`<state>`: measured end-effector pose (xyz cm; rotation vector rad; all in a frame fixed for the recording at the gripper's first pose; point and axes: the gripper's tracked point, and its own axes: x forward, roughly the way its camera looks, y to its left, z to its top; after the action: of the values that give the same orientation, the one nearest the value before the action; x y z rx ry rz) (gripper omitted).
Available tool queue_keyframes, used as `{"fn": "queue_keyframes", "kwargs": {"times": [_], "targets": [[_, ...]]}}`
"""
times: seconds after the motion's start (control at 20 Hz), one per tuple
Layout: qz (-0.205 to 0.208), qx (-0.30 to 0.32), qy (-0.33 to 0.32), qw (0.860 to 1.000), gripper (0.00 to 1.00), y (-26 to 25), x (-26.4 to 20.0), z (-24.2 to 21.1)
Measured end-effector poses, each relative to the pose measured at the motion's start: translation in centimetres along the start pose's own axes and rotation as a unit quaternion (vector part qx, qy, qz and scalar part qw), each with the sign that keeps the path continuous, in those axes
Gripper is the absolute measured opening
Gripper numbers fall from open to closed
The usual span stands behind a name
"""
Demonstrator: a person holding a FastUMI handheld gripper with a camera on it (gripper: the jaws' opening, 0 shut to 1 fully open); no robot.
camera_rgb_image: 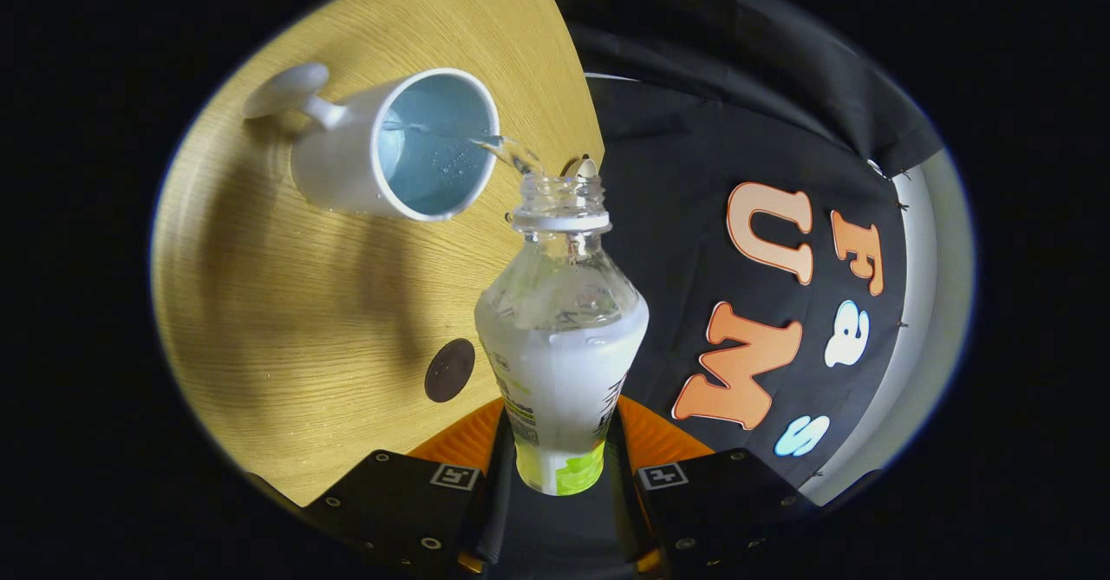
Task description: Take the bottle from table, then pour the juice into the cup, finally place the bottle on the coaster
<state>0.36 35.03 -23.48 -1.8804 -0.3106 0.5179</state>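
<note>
Here claw [559, 467] grips bottle [559, 346], neck toward cup [395, 146]

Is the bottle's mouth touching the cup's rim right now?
Apart. The gripper view shows wood table between the bottle mouth and the cup rim, bridged by a thin stream.

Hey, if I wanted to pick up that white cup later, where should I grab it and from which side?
Probably by the handle, which sticks out from the cup on the side away from the bottle, over bare table. The wide rim would likely need a bigger opening. For now the gripper is shut on the bottle, which is pouring into the cup.
</note>
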Motion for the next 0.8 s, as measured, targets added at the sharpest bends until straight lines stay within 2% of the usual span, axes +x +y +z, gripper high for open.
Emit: {"fn": "queue_keyframes", "kwargs": {"times": [0.8], "targets": [[-0.001,-0.026,-0.002,1.000,0.52,-0.40,0.04,-0.02]]}}
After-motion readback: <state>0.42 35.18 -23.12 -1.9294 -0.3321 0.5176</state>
